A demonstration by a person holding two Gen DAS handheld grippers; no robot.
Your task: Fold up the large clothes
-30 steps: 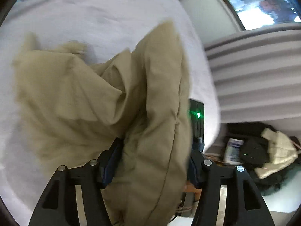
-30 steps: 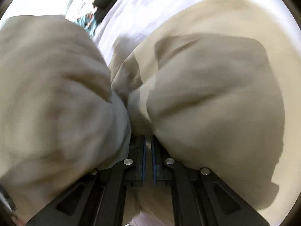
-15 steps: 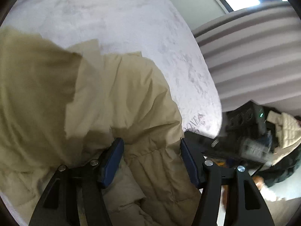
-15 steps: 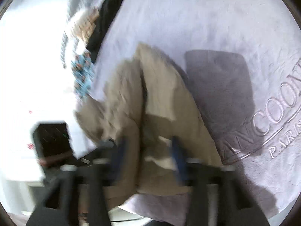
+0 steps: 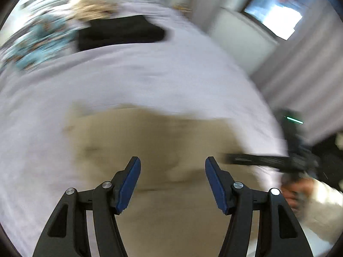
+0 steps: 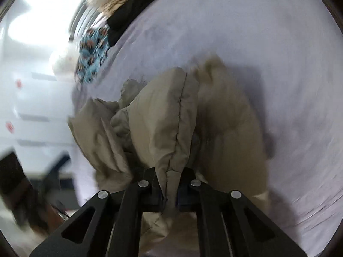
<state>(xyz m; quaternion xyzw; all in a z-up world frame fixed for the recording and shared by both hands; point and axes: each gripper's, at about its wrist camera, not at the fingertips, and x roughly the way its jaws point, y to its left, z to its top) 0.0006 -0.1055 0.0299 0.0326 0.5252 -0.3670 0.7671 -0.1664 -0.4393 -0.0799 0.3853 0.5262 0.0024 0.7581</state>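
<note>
The left gripper (image 5: 172,182) has let the beige coat (image 5: 163,141) go, jaws wide and empty above it. The right gripper (image 6: 169,189) has just snapped shut, pinching a quilted fold; the coat lies at the bed's (image 5: 150,75) near edge.

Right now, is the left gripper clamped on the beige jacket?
No, the left gripper stands open above the beige jacket, with nothing between its blue pads.

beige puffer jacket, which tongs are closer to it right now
Right. The right tongs are clamped on a fold of the beige puffer jacket; the left tongs hang open above it, gripping nothing.
</note>
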